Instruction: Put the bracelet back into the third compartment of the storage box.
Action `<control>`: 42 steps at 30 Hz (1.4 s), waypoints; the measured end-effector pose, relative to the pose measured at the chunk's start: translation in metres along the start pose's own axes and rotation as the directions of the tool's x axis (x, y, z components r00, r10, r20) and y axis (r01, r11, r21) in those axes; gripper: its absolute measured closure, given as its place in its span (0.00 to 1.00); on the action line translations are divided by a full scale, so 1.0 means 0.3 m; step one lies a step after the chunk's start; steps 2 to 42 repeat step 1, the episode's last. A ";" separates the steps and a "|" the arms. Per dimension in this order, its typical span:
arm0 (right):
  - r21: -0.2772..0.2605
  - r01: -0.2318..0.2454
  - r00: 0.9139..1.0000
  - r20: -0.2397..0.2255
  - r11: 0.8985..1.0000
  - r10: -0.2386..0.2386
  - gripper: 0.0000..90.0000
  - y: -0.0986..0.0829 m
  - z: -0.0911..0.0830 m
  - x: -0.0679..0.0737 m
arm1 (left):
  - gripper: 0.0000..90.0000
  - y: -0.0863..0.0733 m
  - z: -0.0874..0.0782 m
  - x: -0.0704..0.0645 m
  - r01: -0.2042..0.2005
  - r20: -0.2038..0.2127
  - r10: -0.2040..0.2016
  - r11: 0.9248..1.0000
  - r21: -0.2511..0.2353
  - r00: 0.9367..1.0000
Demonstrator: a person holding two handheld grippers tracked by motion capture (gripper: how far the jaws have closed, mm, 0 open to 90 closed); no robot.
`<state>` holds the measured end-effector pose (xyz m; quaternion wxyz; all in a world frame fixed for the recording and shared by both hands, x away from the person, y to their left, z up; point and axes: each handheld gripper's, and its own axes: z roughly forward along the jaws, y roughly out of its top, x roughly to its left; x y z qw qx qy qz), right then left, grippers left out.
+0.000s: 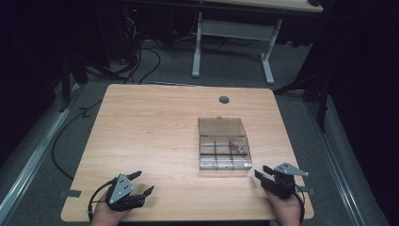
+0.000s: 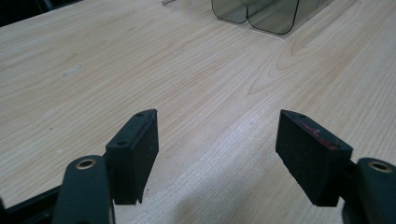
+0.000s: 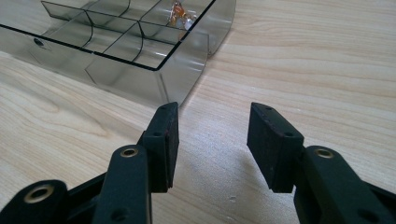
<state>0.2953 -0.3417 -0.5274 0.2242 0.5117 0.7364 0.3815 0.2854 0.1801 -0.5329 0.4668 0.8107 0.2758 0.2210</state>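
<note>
On the wooden worktop [image 1: 155, 141], right of centre, sits a clear plastic compartment box [image 1: 224, 149] with its lid [image 1: 221, 126] folded back flat toward twelve o'clock. Dividers split the tray into several cells, and a small cluster of metallic and orange bits [image 1: 237, 147] lies in a cell on the three o'clock side; what they are is too small to tell. The near wall of the box has rounded, curved fronts.

At about seven o'clock on the worktop, near the front edge, the left gripper [image 1: 142, 183] rests in a hand [image 1: 109, 214], its jaws spread wide apart with nothing between them, aimed toward two o'clock. In the left gripper view the left gripper [image 2: 217, 140] has bare wood between its pads, and the box's rounded corners [image 2: 254, 16] show far off at the top, well apart from it.

At about five o'clock the right gripper [image 1: 263, 173] is held in the other hand [image 1: 287, 212], jaws also parted and empty, pointing toward ten o'clock at the box's near right corner. In the right gripper view the right gripper [image 3: 212, 135] is just short of that corner of the box [image 3: 140, 60]; whether the left pad touches the wall cannot be told. The small orange pieces [image 3: 180, 16] sit in a cell farther back.

A round grey cable port [image 1: 224, 100] sits near the far edge of the worktop at twelve o'clock.
</note>
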 end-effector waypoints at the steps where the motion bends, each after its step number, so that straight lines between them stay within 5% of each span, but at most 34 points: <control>1: 0.006 -0.013 1.000 0.001 1.000 0.013 0.59 0.001 0.001 0.002 | 0.34 0.000 0.000 0.000 -0.001 0.001 0.001 1.000 0.001 1.000; 42: 0.006 -0.013 1.000 0.001 1.000 0.013 0.59 0.001 0.001 0.002 | 0.34 0.000 0.000 0.000 -0.001 0.001 0.001 1.000 0.001 1.000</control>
